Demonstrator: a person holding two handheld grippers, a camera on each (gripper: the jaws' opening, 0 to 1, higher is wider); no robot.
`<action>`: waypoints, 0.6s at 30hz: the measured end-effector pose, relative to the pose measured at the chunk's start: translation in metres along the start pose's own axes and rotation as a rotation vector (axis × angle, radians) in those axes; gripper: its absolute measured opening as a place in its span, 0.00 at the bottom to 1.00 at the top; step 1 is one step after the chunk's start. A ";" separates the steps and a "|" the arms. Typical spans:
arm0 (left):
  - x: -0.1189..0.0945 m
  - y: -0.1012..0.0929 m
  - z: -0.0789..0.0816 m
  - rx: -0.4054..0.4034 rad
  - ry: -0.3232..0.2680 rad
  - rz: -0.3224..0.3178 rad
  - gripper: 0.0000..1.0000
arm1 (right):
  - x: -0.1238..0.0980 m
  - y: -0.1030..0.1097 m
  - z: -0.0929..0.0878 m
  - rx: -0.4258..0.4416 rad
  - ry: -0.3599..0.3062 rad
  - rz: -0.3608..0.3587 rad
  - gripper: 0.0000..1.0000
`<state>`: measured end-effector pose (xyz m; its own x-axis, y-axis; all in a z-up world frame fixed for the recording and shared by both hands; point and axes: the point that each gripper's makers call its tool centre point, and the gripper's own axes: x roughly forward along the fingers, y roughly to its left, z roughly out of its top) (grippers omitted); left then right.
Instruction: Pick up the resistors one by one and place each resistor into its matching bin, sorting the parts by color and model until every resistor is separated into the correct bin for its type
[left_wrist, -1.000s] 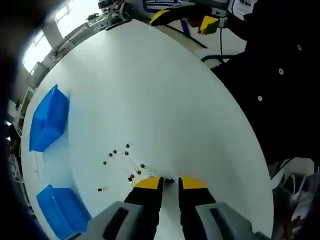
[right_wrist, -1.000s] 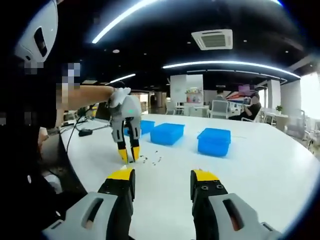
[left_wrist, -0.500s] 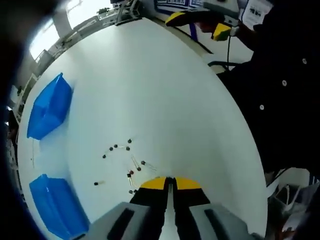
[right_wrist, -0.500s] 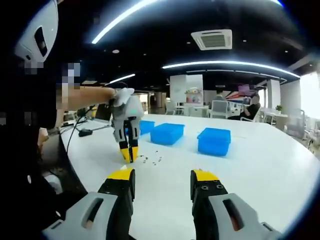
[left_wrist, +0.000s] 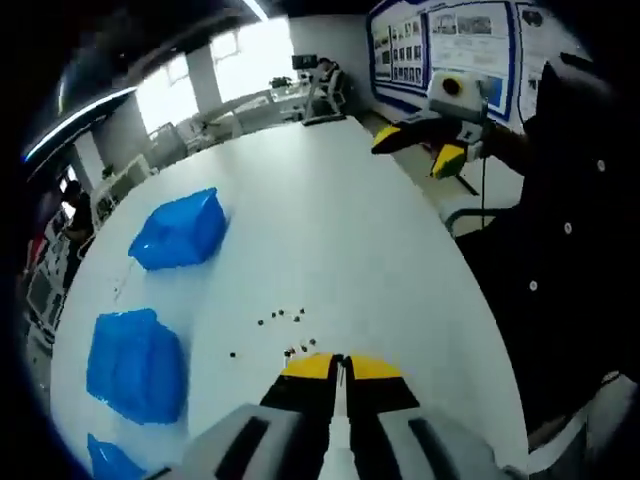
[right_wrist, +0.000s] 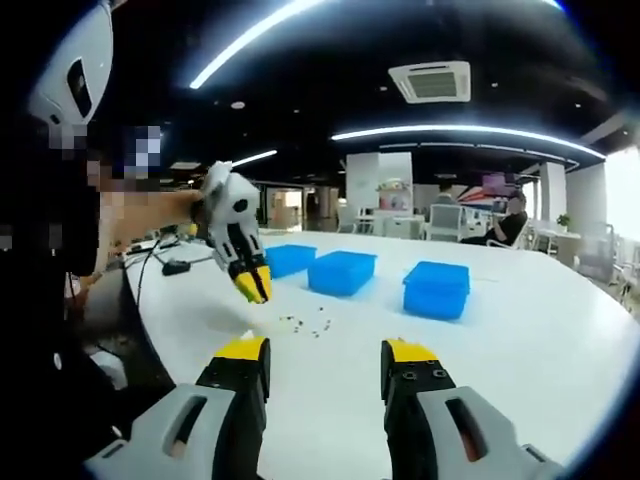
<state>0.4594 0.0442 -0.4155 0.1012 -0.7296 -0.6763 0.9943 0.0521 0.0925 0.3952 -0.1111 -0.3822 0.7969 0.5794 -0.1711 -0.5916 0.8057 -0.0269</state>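
My left jaws (left_wrist: 338, 365) are pressed together, probably on one resistor, though I can't make out the part between the tips. My right jaws (right_wrist: 327, 352) sit wide apart holding nothing, parked low over the counter (right_wrist: 520, 330). Left gripper is lifted off the surface, just above the loose resistors (left_wrist: 283, 320) scattered on the white top. So I'd say this is the carry step. Next up: swing over to the blue bins (left_wrist: 178, 230) and work out which one matches, then let go inside it.
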 end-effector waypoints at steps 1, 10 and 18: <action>-0.008 0.000 0.007 -0.025 -0.070 0.045 0.07 | 0.001 0.001 0.001 -0.001 -0.002 0.001 0.46; -0.061 0.002 0.031 -0.187 -0.460 0.420 0.07 | 0.007 0.015 0.007 -0.057 0.002 0.025 0.46; -0.088 0.012 0.035 -0.287 -0.629 0.660 0.07 | 0.011 0.024 0.010 -0.070 0.004 0.046 0.46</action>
<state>0.4615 0.0849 -0.3290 0.6919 -0.7215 -0.0272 0.7211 0.6887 0.0752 0.3914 -0.0845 -0.3750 0.7684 0.6150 -0.1772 -0.6347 0.7678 -0.0875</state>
